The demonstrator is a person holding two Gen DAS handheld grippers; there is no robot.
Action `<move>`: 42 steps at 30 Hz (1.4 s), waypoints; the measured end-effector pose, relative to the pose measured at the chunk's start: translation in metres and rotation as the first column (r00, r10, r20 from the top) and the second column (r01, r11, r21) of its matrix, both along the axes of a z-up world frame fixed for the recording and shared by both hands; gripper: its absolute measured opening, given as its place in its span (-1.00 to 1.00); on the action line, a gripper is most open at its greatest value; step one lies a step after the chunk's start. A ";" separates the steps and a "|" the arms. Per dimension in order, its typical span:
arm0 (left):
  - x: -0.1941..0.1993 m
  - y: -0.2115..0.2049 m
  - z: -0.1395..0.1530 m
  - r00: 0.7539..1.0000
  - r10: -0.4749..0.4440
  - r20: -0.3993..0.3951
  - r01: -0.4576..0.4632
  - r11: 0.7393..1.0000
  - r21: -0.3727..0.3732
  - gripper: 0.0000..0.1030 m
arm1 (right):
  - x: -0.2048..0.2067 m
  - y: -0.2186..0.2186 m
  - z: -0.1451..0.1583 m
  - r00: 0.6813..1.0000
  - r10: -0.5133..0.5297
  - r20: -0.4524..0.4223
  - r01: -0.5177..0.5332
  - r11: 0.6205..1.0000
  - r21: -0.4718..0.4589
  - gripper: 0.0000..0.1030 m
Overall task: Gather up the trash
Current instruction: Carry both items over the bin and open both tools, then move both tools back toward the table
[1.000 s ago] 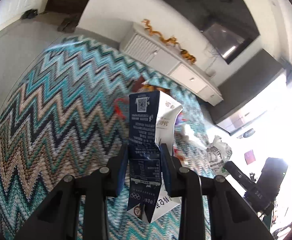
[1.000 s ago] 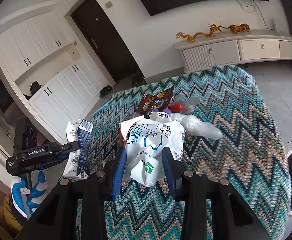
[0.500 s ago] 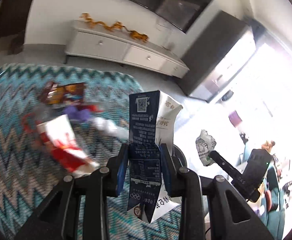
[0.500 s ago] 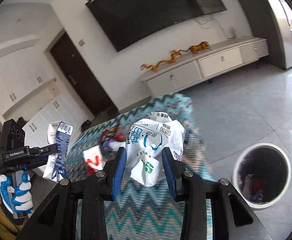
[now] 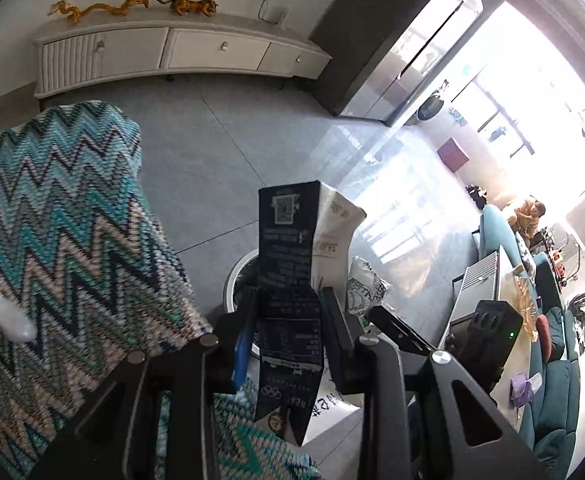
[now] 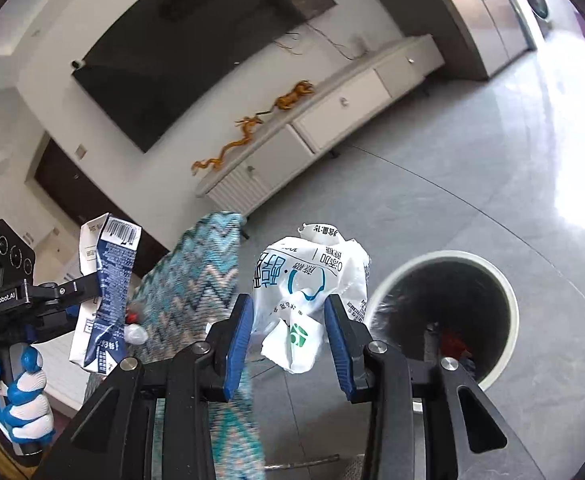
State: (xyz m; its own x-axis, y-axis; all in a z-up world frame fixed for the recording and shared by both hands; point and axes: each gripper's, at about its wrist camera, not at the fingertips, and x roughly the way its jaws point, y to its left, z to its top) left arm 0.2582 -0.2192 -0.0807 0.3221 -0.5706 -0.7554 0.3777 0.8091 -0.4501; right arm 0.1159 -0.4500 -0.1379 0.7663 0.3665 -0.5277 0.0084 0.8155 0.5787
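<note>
My left gripper (image 5: 286, 312) is shut on a flattened dark blue and white carton (image 5: 292, 264), which stands up between the pads. The same carton (image 6: 106, 292) shows at the left of the right wrist view, held beyond the table's edge. My right gripper (image 6: 288, 320) is shut on a crumpled white plastic bag (image 6: 306, 288) with blue and green print. A round white bin (image 6: 444, 312) with a dark inside stands on the floor, just right of the bag. In the left wrist view the bin's rim (image 5: 234, 276) peeks out behind the carton.
A table under a zigzag teal cloth (image 5: 64, 216) fills the left, with a white plastic scrap (image 5: 0, 314) lying on it. A white TV cabinet (image 5: 172, 56) lines the far wall. Grey tiled floor (image 6: 472, 184) surrounds the bin. A gloved hand (image 6: 16, 396) holds the left gripper.
Both grippers have swung right, off the table and toward the floor bin, keeping hold of the carton and the bag. The trash pile on the cloth has slid out of view.
</note>
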 end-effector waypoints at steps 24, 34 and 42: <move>0.047 -0.118 -0.076 0.992 -0.116 -0.045 0.119 0.991 0.069 0.05 | 0.036 -0.080 -0.097 0.971 -0.145 -0.189 0.166 0.981 0.100 0.04; -0.010 -0.063 -0.014 0.985 -0.090 0.146 0.073 0.990 0.118 0.05 | 0.001 -0.043 -0.035 0.986 -0.126 -0.110 0.121 0.991 -0.053 0.04; -0.054 0.000 0.030 0.973 -0.078 0.217 0.054 0.992 0.117 0.05 | -0.034 -0.001 0.022 0.995 -0.096 -0.011 0.093 0.984 -0.152 0.04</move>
State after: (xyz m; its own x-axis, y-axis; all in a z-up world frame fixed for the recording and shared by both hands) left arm 0.2037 -0.2194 -0.0511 0.4522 -0.5141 -0.7289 0.5120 0.8187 -0.2599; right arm 0.0824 -0.4514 -0.1164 0.7834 0.2079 -0.5857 0.0994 0.8883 0.4483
